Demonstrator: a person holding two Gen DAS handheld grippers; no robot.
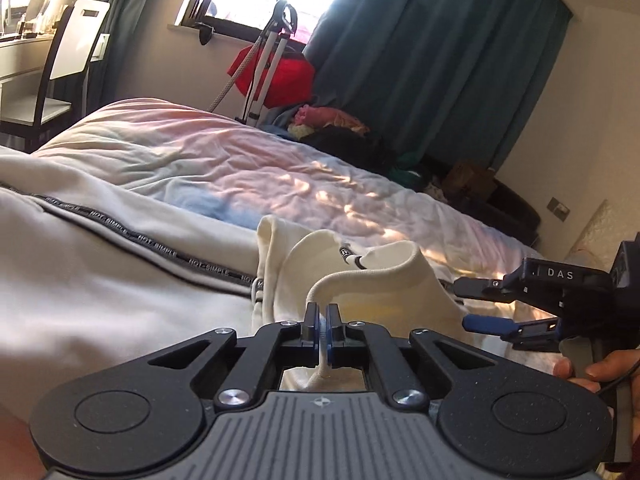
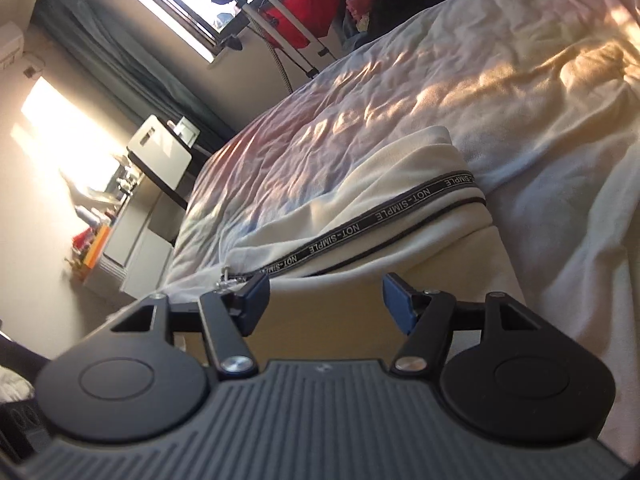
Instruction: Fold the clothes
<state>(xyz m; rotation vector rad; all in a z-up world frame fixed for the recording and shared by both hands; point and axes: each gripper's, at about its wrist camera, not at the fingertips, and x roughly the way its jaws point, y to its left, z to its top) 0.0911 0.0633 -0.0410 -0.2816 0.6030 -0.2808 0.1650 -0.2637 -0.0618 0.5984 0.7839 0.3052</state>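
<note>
A cream zip-up hoodie (image 1: 120, 280) with a grey "NOT SIMPLE" zipper band lies on the bed; it also shows in the right wrist view (image 2: 400, 216). My left gripper (image 1: 321, 312) is shut on the hoodie's cream fabric near the hood and drawcord (image 1: 340, 276), lifting a fold. My right gripper (image 2: 326, 300) is open, jaws wide apart, just above the hoodie's edge by the zipper pull (image 2: 224, 280). The right gripper also shows in the left wrist view (image 1: 464, 304), open, at the right of the raised fabric.
The bed (image 1: 248, 168) has a rumpled pale sheet. A clothes pile (image 1: 340, 128) and a red bag (image 1: 280, 76) lie at its far side by teal curtains (image 1: 432, 52). A chair (image 1: 68, 60) and desk stand at the left.
</note>
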